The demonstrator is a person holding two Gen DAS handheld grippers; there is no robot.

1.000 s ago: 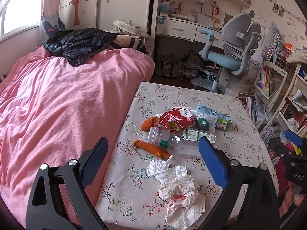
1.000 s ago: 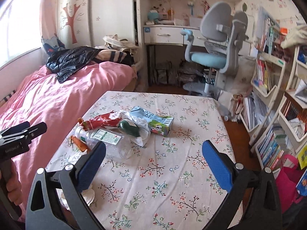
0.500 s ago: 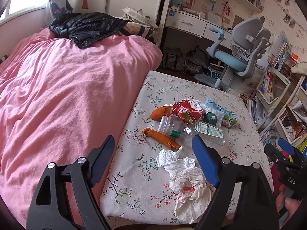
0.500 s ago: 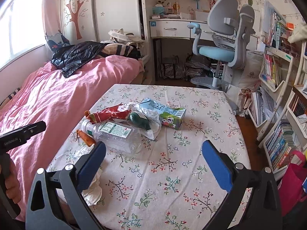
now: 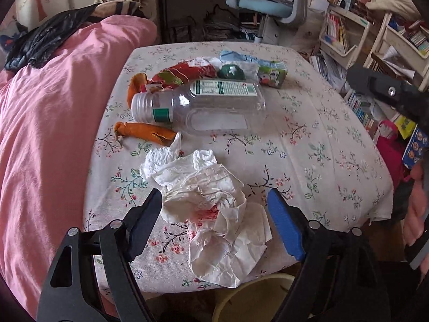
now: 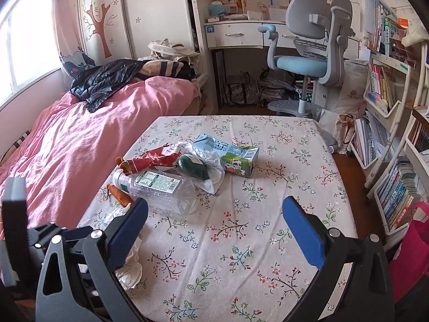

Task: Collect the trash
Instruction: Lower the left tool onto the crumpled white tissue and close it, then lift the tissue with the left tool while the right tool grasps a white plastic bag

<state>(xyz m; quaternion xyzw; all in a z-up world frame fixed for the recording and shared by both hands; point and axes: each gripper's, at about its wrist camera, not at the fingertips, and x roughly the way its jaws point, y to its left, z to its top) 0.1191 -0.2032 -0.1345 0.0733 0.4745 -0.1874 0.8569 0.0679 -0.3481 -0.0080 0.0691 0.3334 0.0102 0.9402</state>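
1. The trash lies in one group on the left half of the table (image 6: pixel 281 241), which has a flowered cloth and stands beside a pink bed (image 5: pixel 48 123).
2. Nearest to the front edge is a crumpled tissue (image 5: pixel 211 209), white with red stains; one part of it hangs a little over the table edge.
3. Behind the tissue lies an orange wrapper (image 5: pixel 144 132), twisted, and just behind that a clear bottle (image 5: pixel 198 107) on its side, without cap, its mouth toward the bed.
4. Behind the bottle there are a red wrapper (image 5: pixel 185 73), a dark green ball (image 5: pixel 230 73) on a white plastic bag (image 6: pixel 211 169), and a flattened carton (image 6: pixel 236 155) in blue and green.
5. The left gripper (image 5: pixel 214 214) is just above the tissue. Its jaws are apart and stand on both sides of the tissue, one left and one right; I cannot tell if they touch the paper.
6. The right gripper (image 6: pixel 214 222) is over the bare middle of the cloth, right of the bottle. Its jaws are wide apart and hold nothing.
7. Under the front edge of the table, below the tissue, the rim of a pale yellow bin (image 5: pixel 257 289) shows.
8. Farther back are a grey and blue chair (image 6: pixel 308 53), a white desk (image 6: pixel 233 35), and bookshelves (image 6: pixel 386 102) on the right.
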